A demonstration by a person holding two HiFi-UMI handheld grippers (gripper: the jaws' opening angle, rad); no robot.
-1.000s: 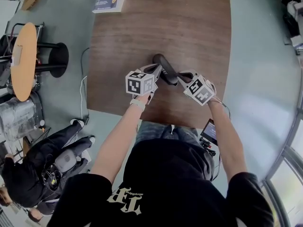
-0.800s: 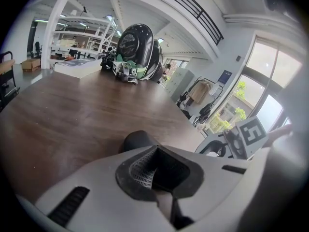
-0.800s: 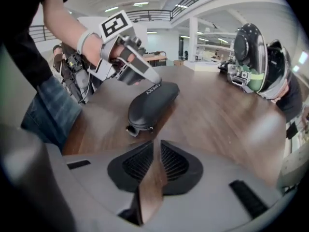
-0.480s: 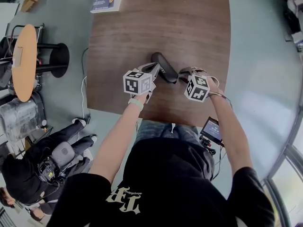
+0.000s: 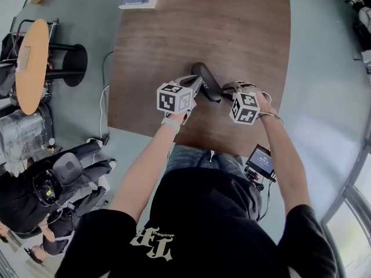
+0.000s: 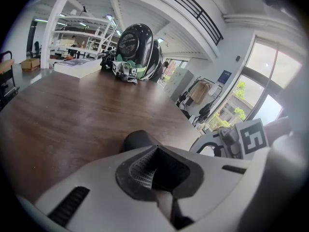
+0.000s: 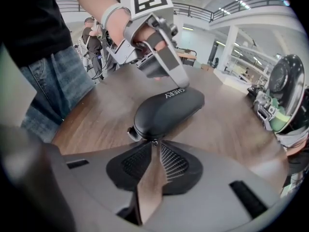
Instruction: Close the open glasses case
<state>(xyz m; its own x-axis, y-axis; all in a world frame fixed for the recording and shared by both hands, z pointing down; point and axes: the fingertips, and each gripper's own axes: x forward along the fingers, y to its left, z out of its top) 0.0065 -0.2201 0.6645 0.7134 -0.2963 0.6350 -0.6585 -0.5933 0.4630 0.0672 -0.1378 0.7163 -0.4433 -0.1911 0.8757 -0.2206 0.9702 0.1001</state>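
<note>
Right gripper (image 7: pixel 154 140) backed off; glasses case (image 5: pixel 206 82) closed.

The left gripper (image 6: pixel 155 164) filled the lower frame, its pale jaws drawn together with only a thin slit between them, and its ribbed dark pads (image 6: pixel 137 170) formed a hollow. Just beyond the tips, the rounded dark end of the glasses case (image 6: pixel 136 140) lay on the wooden table (image 6: pixel 63 115). At 3 o'clock sat the right gripper (image 6: pixel 241 139) with its marker cube. Far off at 12 o'clock stood a round black helmet-like object (image 6: pixel 137 45).

Open workshop hall, shelving (image 6: pixel 86 27), mezzanine railing (image 6: pixel 192 12)
</note>
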